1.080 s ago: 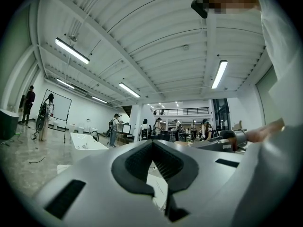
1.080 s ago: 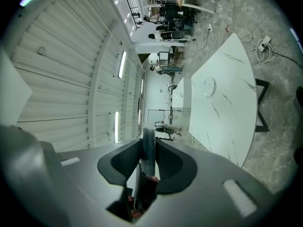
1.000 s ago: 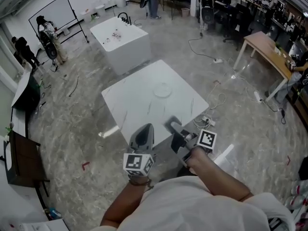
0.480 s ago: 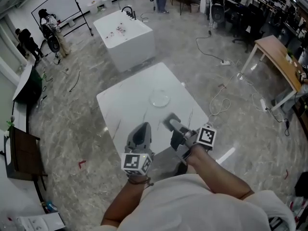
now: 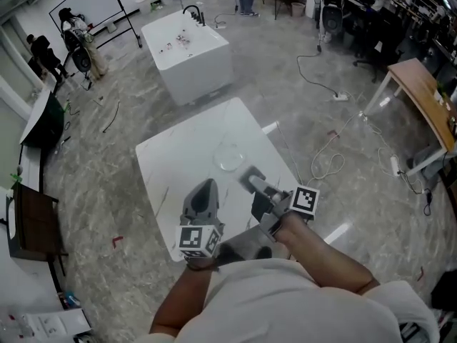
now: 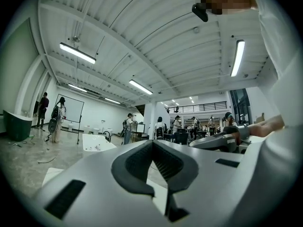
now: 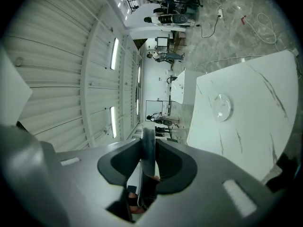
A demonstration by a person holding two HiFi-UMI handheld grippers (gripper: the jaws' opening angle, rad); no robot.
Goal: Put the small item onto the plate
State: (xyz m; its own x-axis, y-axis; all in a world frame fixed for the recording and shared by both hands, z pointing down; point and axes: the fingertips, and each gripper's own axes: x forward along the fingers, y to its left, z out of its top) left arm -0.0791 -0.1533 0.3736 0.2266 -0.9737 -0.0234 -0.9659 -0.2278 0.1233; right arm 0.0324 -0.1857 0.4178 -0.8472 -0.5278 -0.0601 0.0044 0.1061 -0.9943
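Observation:
A clear glass plate [image 5: 230, 158] lies near the middle of the white marble-look table [image 5: 178, 156]. My right gripper [image 5: 245, 179] hovers over the table's near right part, just short of the plate. In the right gripper view my right gripper [image 7: 148, 141] is shut on a thin flat grey item [image 7: 147, 151] that stands on edge between the pads, and the plate [image 7: 221, 107] lies ahead on the table [image 7: 251, 89]. My left gripper [image 5: 206, 186] is held over the near edge, shut and empty. The left gripper view looks out level across the room, its gripper [image 6: 152, 143] with jaws together.
A white block counter with a faucet [image 5: 187, 45] stands behind the table. A wooden desk [image 5: 421, 91] is at the right, cables [image 5: 323, 164] trail on the floor, and people stand by a whiteboard [image 5: 78, 9] at far left. The person's arms and white shirt [image 5: 285, 299] fill the bottom.
The table and plate have drifted left and nearer in the head view as the person comes closer. Both grippers keep their pose, and the right stays closed on the item.

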